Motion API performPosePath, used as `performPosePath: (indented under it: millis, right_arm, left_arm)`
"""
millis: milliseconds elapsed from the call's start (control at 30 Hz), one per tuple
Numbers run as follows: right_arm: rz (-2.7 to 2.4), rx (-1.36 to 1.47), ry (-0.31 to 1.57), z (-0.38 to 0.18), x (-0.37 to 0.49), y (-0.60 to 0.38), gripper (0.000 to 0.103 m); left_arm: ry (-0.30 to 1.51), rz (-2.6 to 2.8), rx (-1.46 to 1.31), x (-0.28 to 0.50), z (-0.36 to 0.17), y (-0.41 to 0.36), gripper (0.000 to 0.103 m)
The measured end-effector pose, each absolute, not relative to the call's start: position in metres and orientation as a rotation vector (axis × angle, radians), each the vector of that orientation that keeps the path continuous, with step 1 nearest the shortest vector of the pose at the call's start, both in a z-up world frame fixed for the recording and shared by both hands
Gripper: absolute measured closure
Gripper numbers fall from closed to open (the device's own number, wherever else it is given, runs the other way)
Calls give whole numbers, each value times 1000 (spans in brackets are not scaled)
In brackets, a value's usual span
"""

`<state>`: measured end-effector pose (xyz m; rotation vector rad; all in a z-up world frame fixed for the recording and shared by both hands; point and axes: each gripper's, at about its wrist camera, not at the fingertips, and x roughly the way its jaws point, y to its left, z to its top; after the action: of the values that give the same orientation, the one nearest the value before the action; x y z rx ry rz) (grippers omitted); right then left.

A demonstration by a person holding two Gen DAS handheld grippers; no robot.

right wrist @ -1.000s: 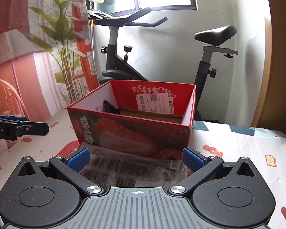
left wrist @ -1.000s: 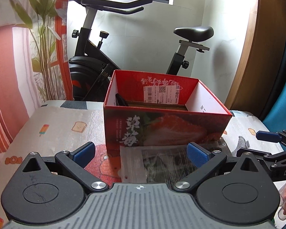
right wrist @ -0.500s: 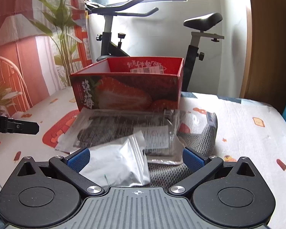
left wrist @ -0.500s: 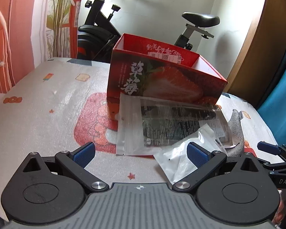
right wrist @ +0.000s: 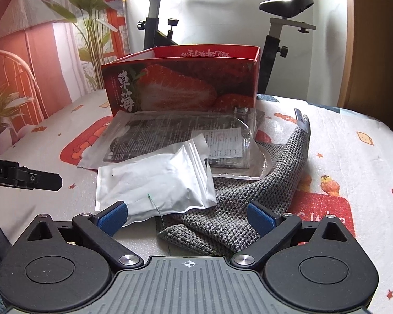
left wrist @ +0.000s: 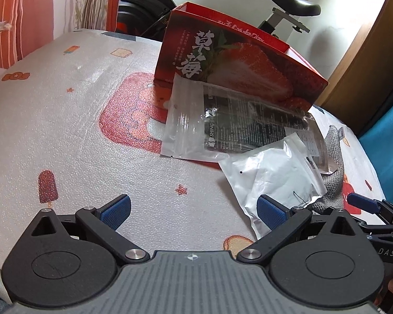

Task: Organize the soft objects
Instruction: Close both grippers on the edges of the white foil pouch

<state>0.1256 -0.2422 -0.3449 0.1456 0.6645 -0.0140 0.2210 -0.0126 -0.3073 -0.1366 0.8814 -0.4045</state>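
One red cardboard strawberry-printed box (right wrist: 180,86) stands on the counter (right wrist: 353,162). Two plastic pouches lie before it: one clear pouch with dark printed contents (right wrist: 175,133) and one opaque white zip pouch (right wrist: 157,180). One grey knitted cloth (right wrist: 262,191) lies beneath them.

An exercise bike (right wrist: 154,26) stands at the top centre of the frame, its black saddle (right wrist: 288,1) toward the upper right. A leafy plant (right wrist: 91,26) rises at the upper left against a red and white curtain (right wrist: 26,52). A wooden panel (right wrist: 372,52) fills the right edge. The surface (left wrist: 78,130) wears a cartoon-printed cover.
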Motion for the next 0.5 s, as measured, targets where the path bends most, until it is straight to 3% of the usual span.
performPosePath:
  millis: [367, 500]
  right_arm:
    - [22, 138, 701, -344, 159, -253, 26]
    - [53, 98, 714, -343, 175, -249, 29]
  left_arm:
    - [890, -442, -151, 229, -311, -29, 4]
    - [888, -467, -146, 231, -312, -37, 6]
